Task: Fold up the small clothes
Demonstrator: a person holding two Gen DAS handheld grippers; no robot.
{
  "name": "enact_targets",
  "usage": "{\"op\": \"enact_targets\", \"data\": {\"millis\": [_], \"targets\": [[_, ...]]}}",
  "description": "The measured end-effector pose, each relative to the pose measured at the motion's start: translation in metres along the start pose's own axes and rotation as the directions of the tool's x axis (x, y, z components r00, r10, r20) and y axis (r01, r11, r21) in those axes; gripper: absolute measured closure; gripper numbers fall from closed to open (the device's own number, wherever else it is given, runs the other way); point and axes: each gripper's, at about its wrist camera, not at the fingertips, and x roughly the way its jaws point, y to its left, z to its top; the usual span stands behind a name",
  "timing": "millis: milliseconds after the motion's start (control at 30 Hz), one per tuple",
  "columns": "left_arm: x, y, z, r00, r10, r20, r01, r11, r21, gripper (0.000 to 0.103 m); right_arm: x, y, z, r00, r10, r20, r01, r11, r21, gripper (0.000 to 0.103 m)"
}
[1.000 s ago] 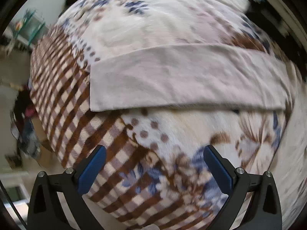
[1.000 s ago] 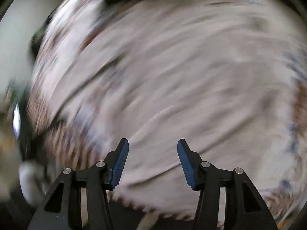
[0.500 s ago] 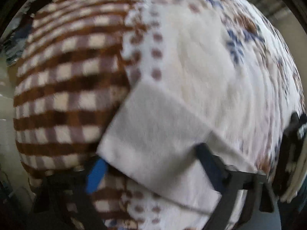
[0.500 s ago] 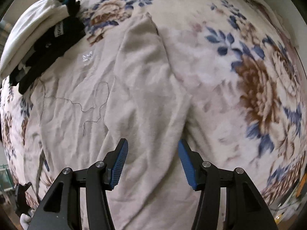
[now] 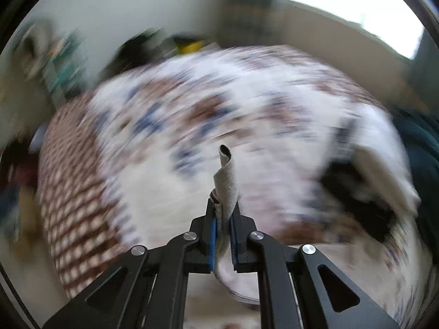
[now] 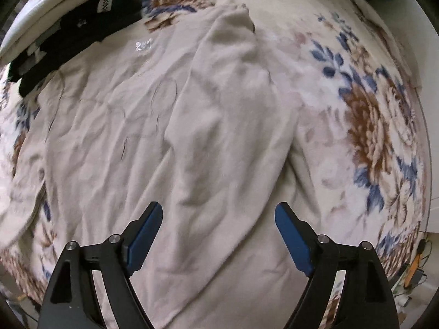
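A beige long-sleeved garment (image 6: 153,142) lies spread on the flowered blanket (image 6: 365,126), one sleeve (image 6: 227,104) folded over its body. My right gripper (image 6: 219,219) is open and empty just above the garment's near part. In the left wrist view my left gripper (image 5: 223,216) is shut on an edge of the beige garment (image 5: 226,181), which sticks up curled between the fingers, held above the blurred blanket (image 5: 164,142).
A stack of folded black and white clothes (image 6: 65,24) lies at the far left of the blanket; it also shows blurred in the left wrist view (image 5: 365,192). A brown checked border (image 5: 74,192) edges the blanket. Cables and small items (image 6: 414,266) lie past the right edge.
My left gripper has closed on the garment's edge and lifted it, swinging fast. My right gripper has opened wider and stays over the garment.
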Motion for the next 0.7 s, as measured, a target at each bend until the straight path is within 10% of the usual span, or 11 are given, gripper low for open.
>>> {"op": "enact_targets", "data": {"millis": [200, 333, 567, 700], "targets": [[-0.078, -0.156, -0.045, 0.943, -0.316, -0.105, 0.333, 0.871, 0.361, 0.097, 0.005, -0.068, -0.072, 0.994, 0.069, -0.081, -0.068, 0.997, 0.024, 0.017], [-0.111, -0.236, -0.126, 0.875, -0.407, -0.263, 0.484, 0.713, 0.507, 0.097, 0.010, -0.129, -0.127, 0.989, 0.093, -0.118, -0.093, 0.996, 0.005, 0.017], [-0.146, -0.284, -0.271, 0.774, -0.353, -0.527, 0.633, 0.461, 0.621, 0.097, 0.017, -0.250, -0.205, 0.979, 0.102, -0.179, -0.097, 0.995, 0.035, 0.017], [-0.151, -0.267, -0.318, 0.756, -0.272, -0.595, 0.651, 0.413, 0.637, 0.096, 0.030, -0.288, -0.255, 0.970, 0.110, -0.215, -0.117, 0.993, -0.018, 0.017]]}}
